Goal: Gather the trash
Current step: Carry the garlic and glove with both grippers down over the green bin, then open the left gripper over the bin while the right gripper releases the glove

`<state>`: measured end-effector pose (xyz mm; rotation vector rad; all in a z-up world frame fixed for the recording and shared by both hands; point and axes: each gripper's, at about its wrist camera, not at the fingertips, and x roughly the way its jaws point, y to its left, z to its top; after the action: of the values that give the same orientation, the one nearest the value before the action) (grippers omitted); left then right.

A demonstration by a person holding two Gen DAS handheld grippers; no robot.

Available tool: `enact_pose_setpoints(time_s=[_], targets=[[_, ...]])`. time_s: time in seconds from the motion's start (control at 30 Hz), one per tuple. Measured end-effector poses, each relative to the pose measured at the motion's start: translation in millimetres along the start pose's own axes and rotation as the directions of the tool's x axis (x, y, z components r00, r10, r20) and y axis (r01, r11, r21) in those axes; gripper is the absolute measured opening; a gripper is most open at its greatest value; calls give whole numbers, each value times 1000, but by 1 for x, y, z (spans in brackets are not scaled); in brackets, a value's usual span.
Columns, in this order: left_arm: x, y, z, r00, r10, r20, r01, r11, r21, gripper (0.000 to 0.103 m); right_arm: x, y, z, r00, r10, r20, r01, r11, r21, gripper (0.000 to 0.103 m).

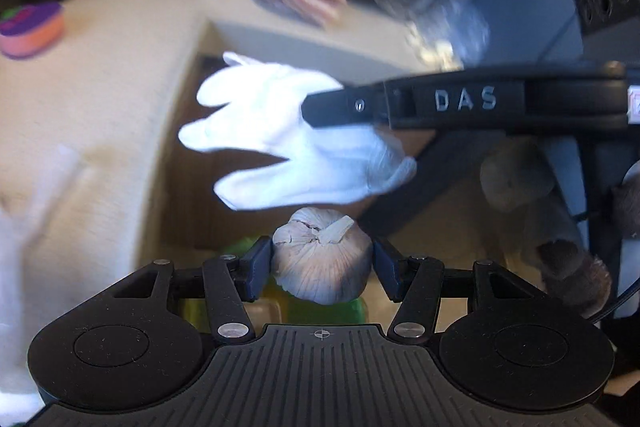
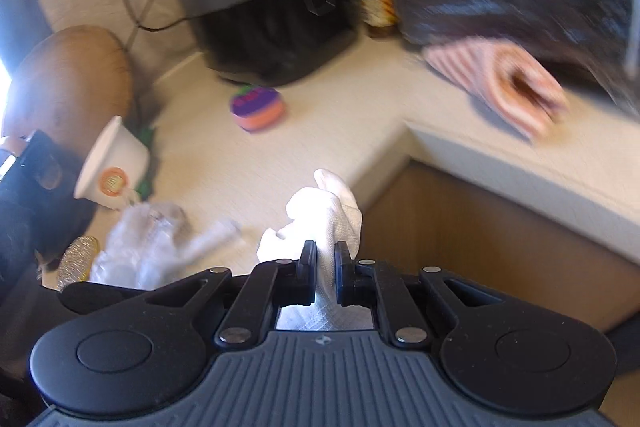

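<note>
My left gripper (image 1: 322, 259) is shut on a whole garlic bulb (image 1: 322, 261), held off the counter over the brown floor area, with something green and yellow (image 1: 332, 309) blurred below it. My right gripper (image 2: 325, 259) is shut on a crumpled white tissue (image 2: 320, 217), held near the counter's inner corner. In the left wrist view the tissue (image 1: 288, 139) hangs from the right gripper's black finger (image 1: 460, 103), just above the garlic. Crumpled clear plastic (image 2: 140, 247) and a tipped white paper cup (image 2: 112, 163) lie on the counter at the left.
The beige L-shaped counter (image 2: 320, 115) holds a purple-and-orange round item (image 2: 258, 107), a pink striped cloth (image 2: 500, 83), a black appliance (image 2: 272, 23) and a gold scrubber (image 2: 78, 259). A brown round object (image 2: 72, 79) stands at the left. A grey plush toy (image 1: 540, 211) sits at the right.
</note>
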<state>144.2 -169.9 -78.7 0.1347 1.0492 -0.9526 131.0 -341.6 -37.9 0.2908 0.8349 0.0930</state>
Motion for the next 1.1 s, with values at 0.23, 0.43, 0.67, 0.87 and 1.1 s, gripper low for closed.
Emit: enact_pose_setpoints(time_s=[0.23, 0.43, 0.67, 0.87, 1.1], targets=[[81, 2, -27, 973, 17, -230, -39, 995, -91, 60, 9, -58, -46, 996, -53, -74, 61, 992, 110, 9], [156, 34, -62, 922, 41, -386, -149, 955, -255, 60, 38, -110, -92, 979, -54, -198, 98, 970, 224, 9], [245, 76, -105, 888, 8, -460, -218, 888, -406, 60, 75, -147, -141, 943, -67, -326, 158, 952, 262, 9], [299, 89, -135, 864, 7, -503, -255, 868, -427, 55, 112, -165, -181, 898, -87, -431, 219, 939, 267, 9], [305, 104, -152, 932, -42, -360, -171, 825, -538, 52, 165, -178, -228, 834, -45, -550, 228, 936, 269, 9]])
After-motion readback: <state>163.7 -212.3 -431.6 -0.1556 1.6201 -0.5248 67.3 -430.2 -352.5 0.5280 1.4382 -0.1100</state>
